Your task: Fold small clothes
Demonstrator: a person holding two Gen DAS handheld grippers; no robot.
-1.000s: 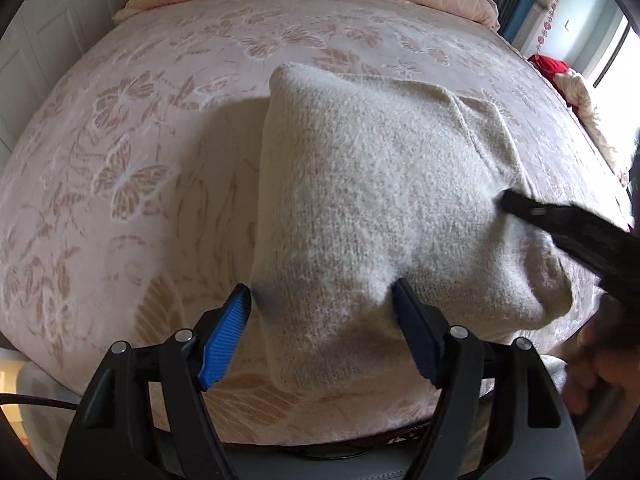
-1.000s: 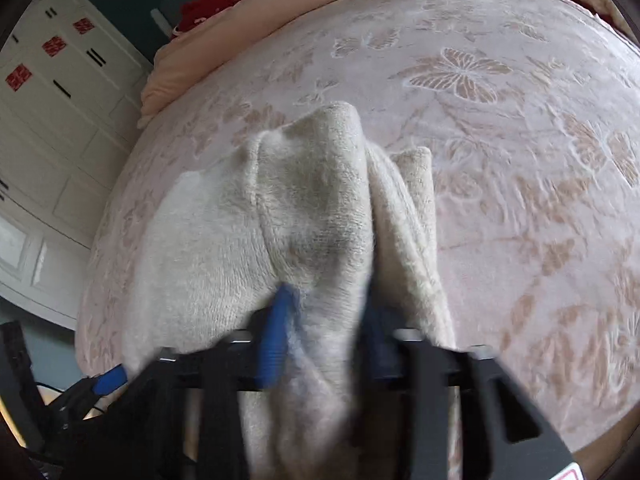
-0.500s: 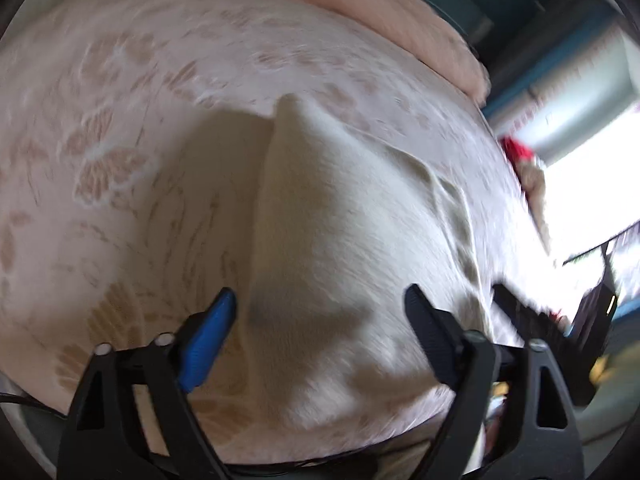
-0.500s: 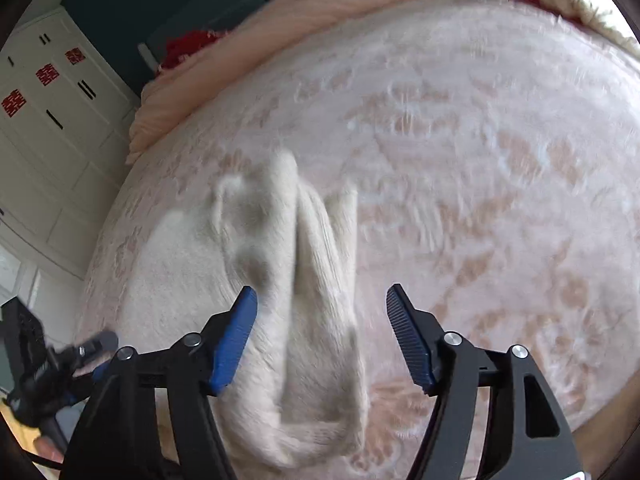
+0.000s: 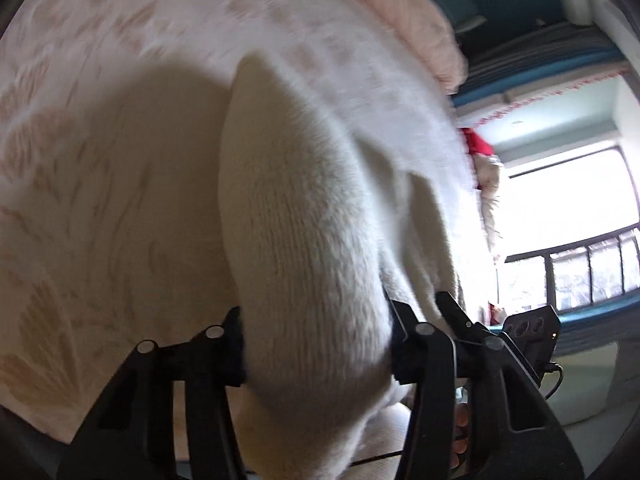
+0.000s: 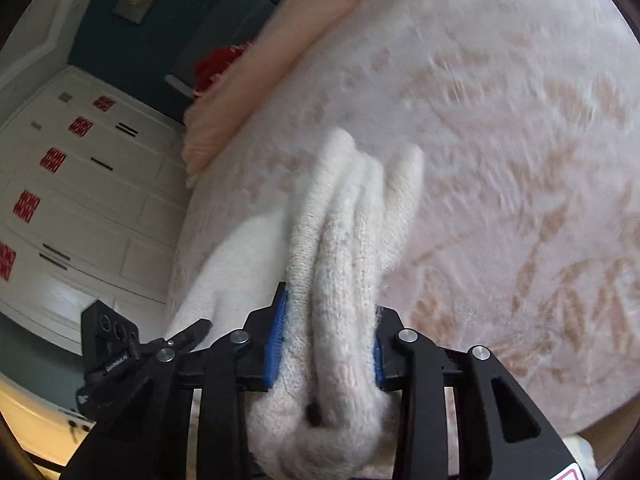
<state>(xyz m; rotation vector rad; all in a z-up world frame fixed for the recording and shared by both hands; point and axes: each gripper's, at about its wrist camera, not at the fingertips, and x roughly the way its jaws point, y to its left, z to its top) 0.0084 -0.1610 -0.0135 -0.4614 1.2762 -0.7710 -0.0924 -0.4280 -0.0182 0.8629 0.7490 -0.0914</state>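
A folded cream knitted garment (image 5: 296, 216) is held by both grippers over the pink butterfly-patterned bedspread (image 5: 100, 152). My left gripper (image 5: 316, 344) is shut on one thick folded end of it. My right gripper (image 6: 326, 344) is shut on the other end of the garment (image 6: 344, 248), whose layers bunch up between the blue pads (image 6: 276, 340). The right gripper's body (image 5: 532, 332) shows at the lower right of the left wrist view, and the left gripper's body (image 6: 112, 344) shows at the lower left of the right wrist view. Both views are motion-blurred.
A peach duvet (image 5: 408, 12) lies along the head of the bed (image 6: 280, 52). White cupboards with red stickers (image 6: 72, 184) stand on one side. A bright window with a railing (image 5: 572, 240) is on the other side, with a red item (image 5: 476, 144) by the bed edge.
Both grippers were open half a second ago and have closed on the garment's two ends. The garment has come up off the bedspread and both views have swung.
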